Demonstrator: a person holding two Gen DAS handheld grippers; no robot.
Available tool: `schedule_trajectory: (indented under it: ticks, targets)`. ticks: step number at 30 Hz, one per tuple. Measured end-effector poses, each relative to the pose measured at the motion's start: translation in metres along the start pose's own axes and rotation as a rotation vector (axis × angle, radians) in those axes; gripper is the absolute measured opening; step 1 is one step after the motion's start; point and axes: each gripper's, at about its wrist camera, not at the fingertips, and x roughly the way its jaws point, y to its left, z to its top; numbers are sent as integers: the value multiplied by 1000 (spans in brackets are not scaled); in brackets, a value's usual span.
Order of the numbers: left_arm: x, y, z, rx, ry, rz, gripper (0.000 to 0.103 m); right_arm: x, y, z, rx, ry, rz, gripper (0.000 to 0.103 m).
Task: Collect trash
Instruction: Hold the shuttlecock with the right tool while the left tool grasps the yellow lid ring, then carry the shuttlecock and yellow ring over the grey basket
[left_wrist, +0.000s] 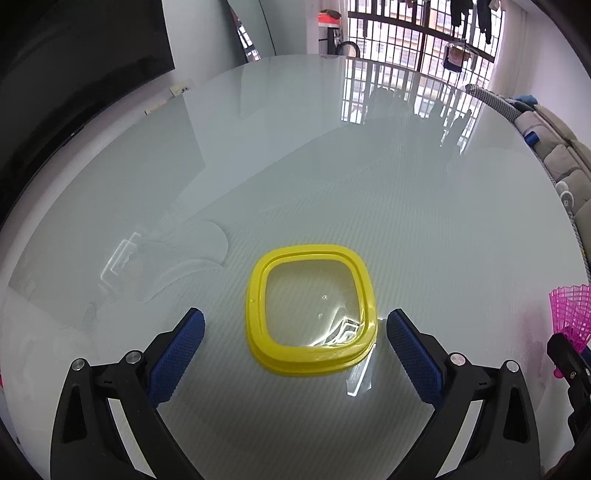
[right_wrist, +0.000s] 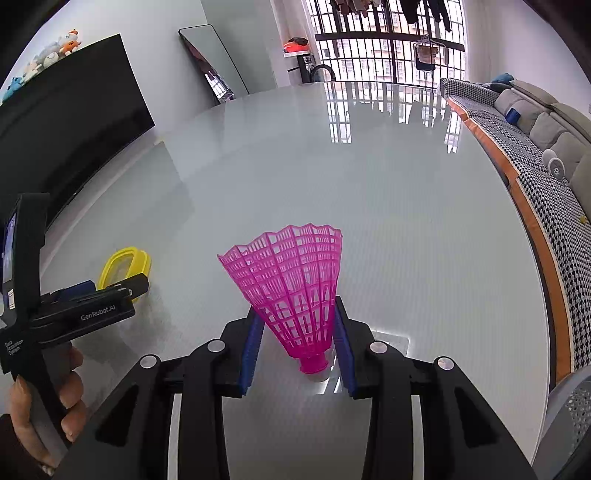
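Right gripper (right_wrist: 299, 343): clamped on pink shuttlecock (right_wrist: 291, 288). Left gripper (left_wrist: 295, 332): jaws wide, empty, just before yellow lid (left_wrist: 258, 295) on table (left_wrist: 332, 166).

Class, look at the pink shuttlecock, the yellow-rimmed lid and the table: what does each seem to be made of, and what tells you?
Pink shuttlecock: moulded plastic, likely; its skirt is an open, translucent lattice.
Yellow-rimmed lid: glossy yellow plastic frame around a clear centre, plastic or glass, which glints with highlights.
Table: smooth, glossy top, possibly glass; it mirrors the window bars.
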Motion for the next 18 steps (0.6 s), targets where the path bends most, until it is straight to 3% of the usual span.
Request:
schedule_trajectory:
  ticks: [8,10,12,13,18]
  targets:
    - [6,3,5,-26,6,-15,96,1,-3,1,-14,1,5,35]
    - [3,3,2,-22,-3,-26,89,1,-4,1,-16,1,7,35]
    - [-2,0,-2,-6,-22,-39,73,1,-4,1,-19,-2,7,35]
    - [-4,-1,-3,1,-29,-45,69,1,-4,1,-20,-2,9,35]
    - [-5,1,-2,5,-34,-58,67,3,-6,1,-18,-7,12,35]
